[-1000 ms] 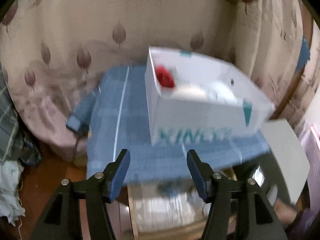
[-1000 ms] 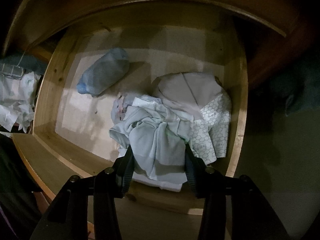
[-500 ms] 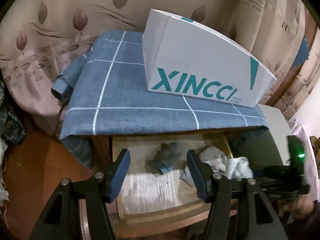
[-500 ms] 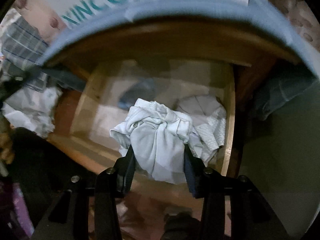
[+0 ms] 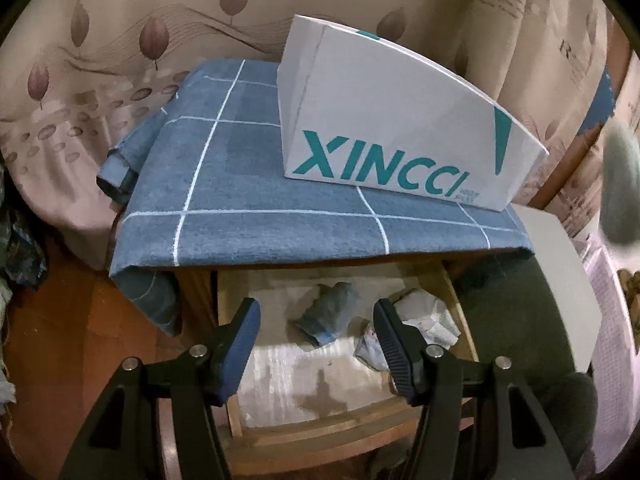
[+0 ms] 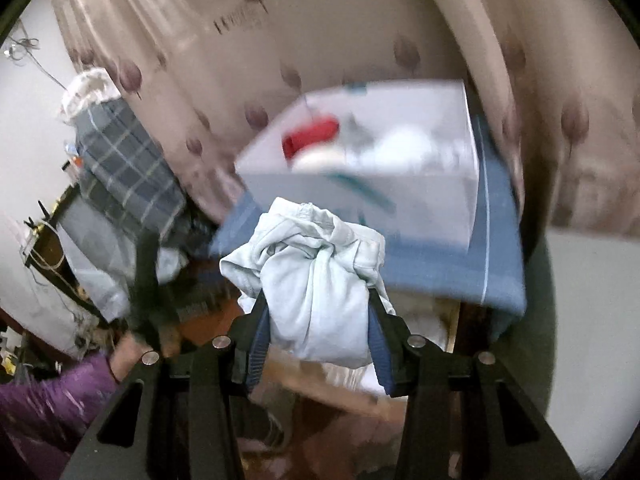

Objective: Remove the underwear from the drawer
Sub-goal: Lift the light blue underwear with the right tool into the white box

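My right gripper [image 6: 316,304] is shut on a bunched pale blue-white piece of underwear [image 6: 316,276], held up in the air in front of the white box [image 6: 360,184]. In the left wrist view the wooden drawer [image 5: 320,436] stands pulled out under the blue checked cloth [image 5: 280,216]. Inside it lie a rolled blue garment [image 5: 328,314] and a crumpled white patterned garment [image 5: 416,320]. My left gripper [image 5: 316,320] hovers open above the drawer with nothing between its fingers. A blurred pale shape at the right edge [image 5: 620,188] looks like the lifted underwear.
A white box printed XINCCI [image 5: 396,132] stands on the cloth-covered cabinet, with red and white items [image 6: 310,140] inside. Leaf-patterned curtains [image 5: 120,40] hang behind. A plaid cloth [image 6: 124,168] and clutter lie left. A purple sleeve [image 6: 52,396] shows at lower left.
My right gripper rose out of the drawer with the underwear, from deep inside it to above the cabinet top. The left gripper's view dropped from the box's open top to the open drawer, then held still.
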{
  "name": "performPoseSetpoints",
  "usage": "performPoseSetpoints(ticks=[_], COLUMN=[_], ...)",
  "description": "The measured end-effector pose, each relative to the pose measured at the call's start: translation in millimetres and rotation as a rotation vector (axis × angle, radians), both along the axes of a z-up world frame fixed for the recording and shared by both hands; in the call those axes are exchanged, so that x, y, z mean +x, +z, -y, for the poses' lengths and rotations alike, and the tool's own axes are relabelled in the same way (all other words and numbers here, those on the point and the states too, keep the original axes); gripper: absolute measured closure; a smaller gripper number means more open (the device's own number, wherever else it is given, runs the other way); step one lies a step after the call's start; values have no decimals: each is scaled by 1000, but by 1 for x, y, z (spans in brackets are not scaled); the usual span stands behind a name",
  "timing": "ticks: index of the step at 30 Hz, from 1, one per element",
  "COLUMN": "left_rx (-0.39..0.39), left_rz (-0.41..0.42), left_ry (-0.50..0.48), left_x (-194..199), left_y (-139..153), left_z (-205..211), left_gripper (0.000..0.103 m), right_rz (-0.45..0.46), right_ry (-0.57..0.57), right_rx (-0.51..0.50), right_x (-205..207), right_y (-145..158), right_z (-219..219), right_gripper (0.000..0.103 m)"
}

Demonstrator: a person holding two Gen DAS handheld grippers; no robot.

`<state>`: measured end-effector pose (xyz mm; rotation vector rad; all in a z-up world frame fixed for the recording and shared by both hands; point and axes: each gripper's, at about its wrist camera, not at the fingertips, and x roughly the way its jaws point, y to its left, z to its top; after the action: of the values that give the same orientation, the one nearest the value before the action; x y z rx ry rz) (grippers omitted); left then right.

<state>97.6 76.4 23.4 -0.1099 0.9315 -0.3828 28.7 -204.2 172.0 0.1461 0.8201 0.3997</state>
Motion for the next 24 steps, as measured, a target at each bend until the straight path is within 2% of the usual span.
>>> performPoseSetpoints(ticks=[4, 7, 15, 24], left_rx=[71, 100, 113, 90], left_rz=[13, 22, 25, -13], left_ry=[-26, -41, -43, -27], left_x=[-3, -4, -4, 3], left_y=[-2, -3, -4, -7], left_z=[14, 20, 19, 11], left_gripper=[43, 43, 43, 43], right_rz=[43, 43, -46, -119], right_ry=[-23, -36, -73, -93], right_rx=[-24, -24, -100, -159], right_x=[45, 80, 163, 214], right_y=[32, 38, 0, -31], right_z=[-4, -11, -44, -62], right_gripper=[62, 62, 62, 62])
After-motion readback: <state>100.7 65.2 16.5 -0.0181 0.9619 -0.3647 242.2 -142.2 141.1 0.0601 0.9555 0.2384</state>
